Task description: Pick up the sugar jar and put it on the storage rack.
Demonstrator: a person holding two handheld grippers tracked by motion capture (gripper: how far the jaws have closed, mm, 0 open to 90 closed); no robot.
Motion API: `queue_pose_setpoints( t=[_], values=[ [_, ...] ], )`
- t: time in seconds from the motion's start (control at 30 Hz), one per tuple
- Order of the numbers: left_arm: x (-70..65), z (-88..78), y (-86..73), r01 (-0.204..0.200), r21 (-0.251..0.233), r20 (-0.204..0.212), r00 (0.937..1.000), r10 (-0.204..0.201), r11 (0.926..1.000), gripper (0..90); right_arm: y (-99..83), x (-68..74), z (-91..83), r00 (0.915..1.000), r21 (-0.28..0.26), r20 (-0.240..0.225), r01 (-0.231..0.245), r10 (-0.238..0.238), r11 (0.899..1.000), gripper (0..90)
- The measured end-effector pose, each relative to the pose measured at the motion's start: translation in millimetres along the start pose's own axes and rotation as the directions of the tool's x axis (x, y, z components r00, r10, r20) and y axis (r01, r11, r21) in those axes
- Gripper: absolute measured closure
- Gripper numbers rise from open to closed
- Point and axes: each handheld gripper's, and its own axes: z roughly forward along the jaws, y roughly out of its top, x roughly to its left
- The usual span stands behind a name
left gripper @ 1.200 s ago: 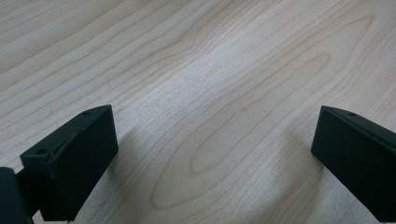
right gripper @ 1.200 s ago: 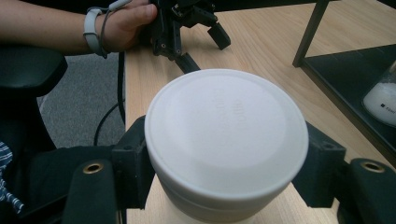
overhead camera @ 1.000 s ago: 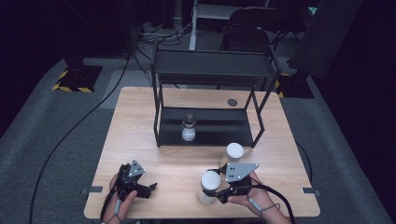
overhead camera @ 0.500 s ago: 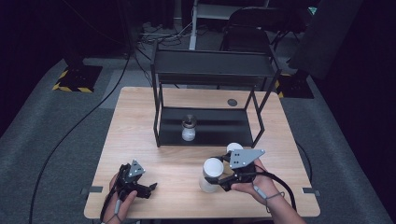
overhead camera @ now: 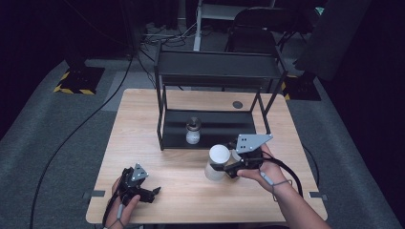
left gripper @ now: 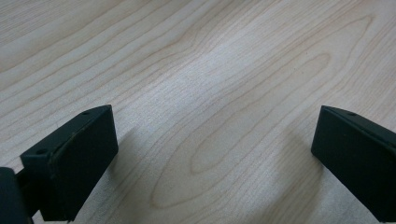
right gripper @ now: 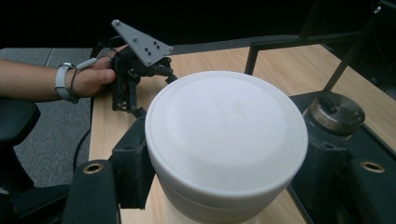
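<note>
My right tongs (overhead camera: 220, 167) are clenched on the white-lidded jar (overhead camera: 218, 162), pads pressing its sides just under the lid; in the right gripper view the lid (right gripper: 226, 128) sits between the black jaws. Change since a second ago: jar was standing on the desk (overhead camera: 143, 124) near the front edge, now it's lifted clear and carried up toward the black rack (overhead camera: 217, 71), hanging just in front of the rack's lower shelf (overhead camera: 224, 125). A second white jar that showed beside it earlier is now hidden behind my hand and the grey plate, can't place it. Small bottle (overhead camera: 193, 131) with a dark cap stands on that lower shelf, unmoved. My left tongs (left gripper: 210, 154) are released, jaws wide apart with only bare wood between them; the left hand (overhead camera: 125, 202) rests low at the front left of the desk, unchanged. My read: pick is done, grip looks secure, placing on the rack is the step left.
</note>
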Motion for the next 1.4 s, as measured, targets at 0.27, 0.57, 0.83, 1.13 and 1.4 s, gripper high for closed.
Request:
queue_pose_setpoints(
  t=[0.27,0.57,0.83,1.13,1.4],
  values=[
    [0.0,0.0,0.1,-0.001,0.0,0.0,1.0,0.001,1.0,0.5,11.9,-12.6,0.3,0.9997,-0.005,0.023,0.006,-0.006,1.0,33.8],
    [0.0,0.0,0.0,-0.001,0.0,0.0,1.0,0.001,1.0,0.5,18.8,-31.8,-0.1,0.9991,-0.01,0.041,-0.006,0.007,1.0,33.8],
    [0.0,0.0,0.0,0.0,0.0,0.0,1.0,0.0,1.0,0.5,24.5,-46.5,-1.5,0.9974,-0.011,0.07,-0.011,0.012,1.0,33.7],
    [-0.1,0.0,0.0,0.0,0.0,0.0,1.0,0.0,1.0,0.5,24.7,-63.3,1.4,0.994,-0.022,0.105,-0.03,0.032,0.999,33.7],
    [-0.1,0.0,0.0,0.0,0.0,0.0,1.0,0.0,1.0,0.5,18.0,-81.8,8.0,0.991,-0.03,0.129,-0.03,0.033,0.999,33.7]
  ],
)
